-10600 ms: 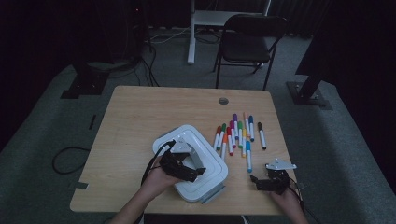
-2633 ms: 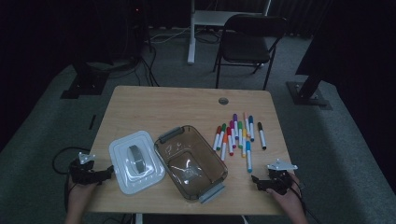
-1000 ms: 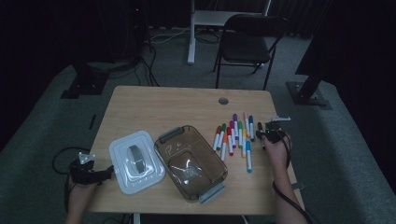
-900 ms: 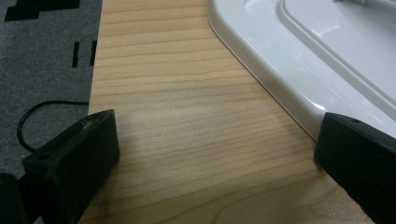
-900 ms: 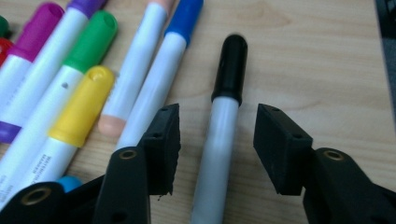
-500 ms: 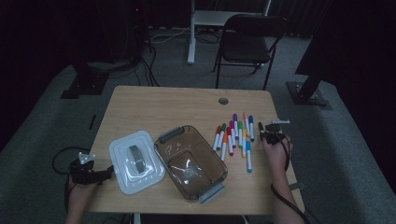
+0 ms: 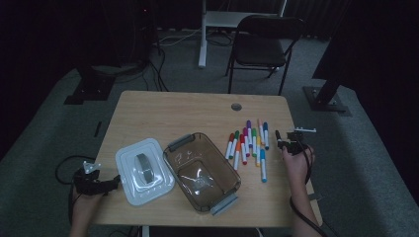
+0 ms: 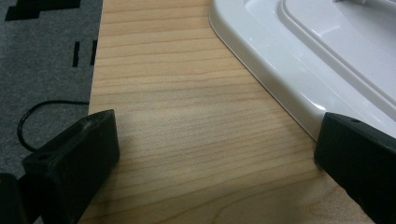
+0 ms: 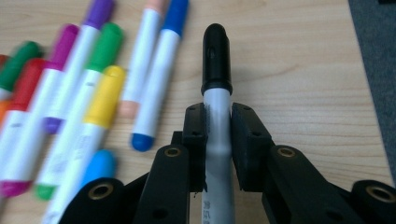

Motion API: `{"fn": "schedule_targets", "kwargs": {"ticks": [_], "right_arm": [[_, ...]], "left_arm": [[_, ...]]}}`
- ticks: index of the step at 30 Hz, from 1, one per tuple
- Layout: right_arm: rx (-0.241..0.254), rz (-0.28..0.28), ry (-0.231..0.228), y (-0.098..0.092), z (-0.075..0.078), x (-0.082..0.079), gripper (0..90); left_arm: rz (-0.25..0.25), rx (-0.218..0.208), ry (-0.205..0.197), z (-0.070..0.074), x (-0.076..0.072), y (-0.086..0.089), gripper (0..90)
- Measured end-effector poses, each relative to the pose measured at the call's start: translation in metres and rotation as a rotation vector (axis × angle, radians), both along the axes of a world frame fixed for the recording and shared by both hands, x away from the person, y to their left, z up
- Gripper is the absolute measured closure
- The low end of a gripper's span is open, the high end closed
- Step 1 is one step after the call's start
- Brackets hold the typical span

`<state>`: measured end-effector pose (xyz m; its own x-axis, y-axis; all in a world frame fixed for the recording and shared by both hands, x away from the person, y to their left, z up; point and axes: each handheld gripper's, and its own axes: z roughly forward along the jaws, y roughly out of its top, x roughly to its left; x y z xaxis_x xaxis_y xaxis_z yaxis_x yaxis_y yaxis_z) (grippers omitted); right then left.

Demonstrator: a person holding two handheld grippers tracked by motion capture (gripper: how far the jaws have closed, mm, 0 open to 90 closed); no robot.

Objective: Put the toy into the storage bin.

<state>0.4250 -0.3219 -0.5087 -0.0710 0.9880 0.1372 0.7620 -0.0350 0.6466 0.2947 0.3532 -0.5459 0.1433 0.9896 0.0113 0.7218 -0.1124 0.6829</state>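
My right gripper (image 9: pixel 218 135) is shut on a grey marker with a black cap (image 9: pixel 216 56), its pads pinching the barrel just below the cap. In the high view this gripper (image 7: pixel 291 144) is near the table's right edge, with the black-capped marker (image 7: pixel 278 139) pointing left toward the row of coloured markers (image 7: pixel 249 143). My left gripper (image 7: pixel 113 181) rests at the table's front left corner. It is open and holds nothing, with its jaws wide apart over bare wood (image 8: pixel 215 154). Just beyond it lies the white lid (image 8: pixel 327 60). A clear brown container (image 7: pixel 201 170) sits open in the middle.
The lid (image 7: pixel 144 170) lies flat to the left of the container. A round cable hole (image 7: pixel 236 106) is near the table's far edge. A black chair (image 7: pixel 262 44) stands behind the table, and a cable (image 7: pixel 64 165) lies on the floor at the left.
My right gripper has closed on the black-capped marker and shifted slightly toward the person with it. The left gripper, lid and container have stayed put.
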Motion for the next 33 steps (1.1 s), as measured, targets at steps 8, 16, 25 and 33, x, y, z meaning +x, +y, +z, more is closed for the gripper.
{"fn": "schedule_targets", "kwargs": {"ticks": [8, 16, 25, 33], "right_arm": [[-0.007, 0.072, -0.099, 0.023, 0.047, -0.024, 77.0], [0.054, 0.194, -0.203, 0.059, 0.096, -0.051, 76.9], [0.113, 0.371, -0.279, 0.112, 0.137, -0.077, 76.9], [0.138, 0.486, -0.299, 0.155, 0.155, -0.097, 76.9]], "left_arm": [[0.001, 0.0, 0.0, 0.0, 0.0, 0.0, 0.6], [0.001, 0.0, 0.0, 0.0, 0.0, 0.0, 0.6], [0.001, 0.0, 0.0, 0.0, 0.0, 0.0, 0.6], [0.001, -0.001, 0.001, 0.0, 0.0, 0.0, 0.6]]}}
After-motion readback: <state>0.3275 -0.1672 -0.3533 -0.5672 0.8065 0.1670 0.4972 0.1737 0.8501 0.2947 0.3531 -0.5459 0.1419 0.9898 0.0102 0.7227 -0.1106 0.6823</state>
